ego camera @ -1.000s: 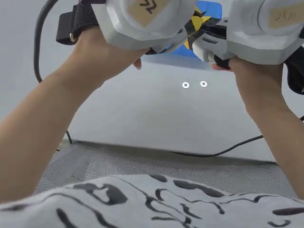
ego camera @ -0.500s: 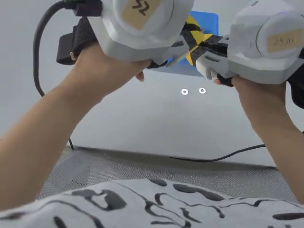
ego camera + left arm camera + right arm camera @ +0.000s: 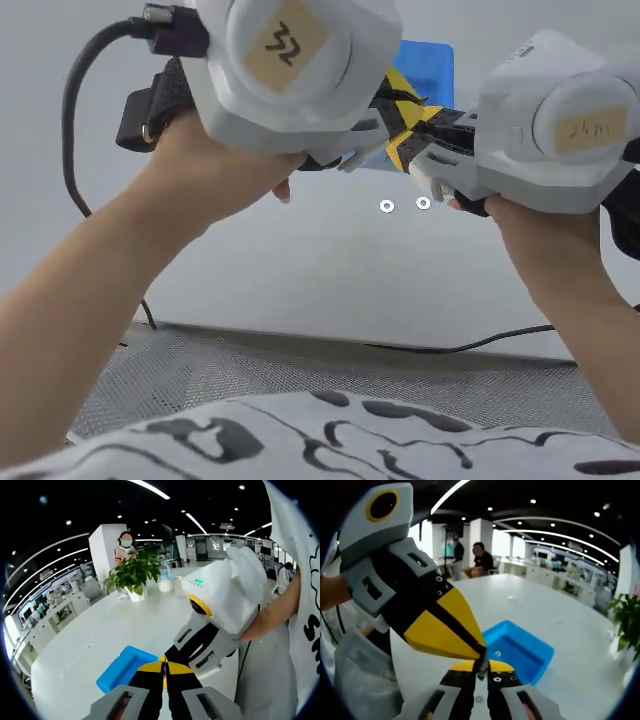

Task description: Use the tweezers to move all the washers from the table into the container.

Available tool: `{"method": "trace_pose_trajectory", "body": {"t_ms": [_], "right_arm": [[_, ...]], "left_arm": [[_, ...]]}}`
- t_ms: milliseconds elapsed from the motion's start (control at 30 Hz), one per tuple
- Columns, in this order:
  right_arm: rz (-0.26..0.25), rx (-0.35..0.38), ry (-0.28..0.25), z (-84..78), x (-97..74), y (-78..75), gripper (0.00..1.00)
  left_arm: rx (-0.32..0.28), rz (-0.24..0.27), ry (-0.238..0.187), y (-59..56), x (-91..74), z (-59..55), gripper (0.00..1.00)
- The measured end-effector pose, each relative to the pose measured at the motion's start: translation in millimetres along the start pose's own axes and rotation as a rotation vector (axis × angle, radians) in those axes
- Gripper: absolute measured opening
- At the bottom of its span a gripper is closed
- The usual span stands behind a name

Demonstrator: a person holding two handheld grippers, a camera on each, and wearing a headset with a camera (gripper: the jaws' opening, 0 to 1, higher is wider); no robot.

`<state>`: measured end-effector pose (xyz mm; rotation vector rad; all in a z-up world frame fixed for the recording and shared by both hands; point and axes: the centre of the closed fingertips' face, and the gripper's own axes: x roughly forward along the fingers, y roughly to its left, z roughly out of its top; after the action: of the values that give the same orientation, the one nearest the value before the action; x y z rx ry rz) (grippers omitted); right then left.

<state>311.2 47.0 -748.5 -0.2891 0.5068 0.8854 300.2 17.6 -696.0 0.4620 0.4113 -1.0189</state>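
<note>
The left gripper [image 3: 164, 670] has its 2 yellow-tipped jaws pressed flat together along their length. The right gripper [image 3: 481, 674] is squeezed narrow on the tweezers [image 3: 481, 663], a thin grey sliver standing up from between its yellow tips (seen almost end-on, so the shape is hard to read). In the right gripper view, the pointed end of the left gripper's jaws comes in from the left and meets the tweezers just above the right jaws.

In the head view the 2 grippers are nose to nose in the air above the table [image 3: 300, 260]. The left hand [image 3: 215, 170] and the right hand [image 3: 530, 240] are wrapped around their white bodies. Under the meeting jaws, the left washer [image 3: 387, 206] and the right washer [image 3: 423, 203] lie flat on the pale tabletop, side by side, close but apart.

The blue container [image 3: 425, 60] sits on the table beyond the jaws, farther from the person than the washers and well apart from them. A black cable [image 3: 460, 347] runs along the near edge of the table.
</note>
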Motion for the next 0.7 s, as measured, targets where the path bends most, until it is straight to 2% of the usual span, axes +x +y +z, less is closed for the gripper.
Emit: {"method": "trace_pose_trajectory", "body": {"t_ms": [200,333,467,500,700], "right_arm": [[0.001,-0.015,0.012,-5.7,1.6,-0.5,0.05],[0.005,-0.012,0.02,-9.4,3.4,-0.7,0.05],[0.015,-0.002,0.046,-18.3,6.8,2.1,0.06],[0.016,-0.01,0.054,-21.6,7.3,3.4,0.05],[0.033,0.014,0.08,-35.8,10.9,4.6,0.06]], "left_arm": [[0.044,-0.055,0.016,-5.1,0.9,-5.0,0.0],[0.045,-0.093,0.021,-6.0,1.1,-8.9,0.0],[0.044,-0.151,0.04,-10.9,3.3,-17.4,0.0],[0.034,-0.163,0.043,-8.9,7.7,-21.2,0.0],[0.051,-0.198,0.073,-15.4,15.3,-31.6,0.0]]}}
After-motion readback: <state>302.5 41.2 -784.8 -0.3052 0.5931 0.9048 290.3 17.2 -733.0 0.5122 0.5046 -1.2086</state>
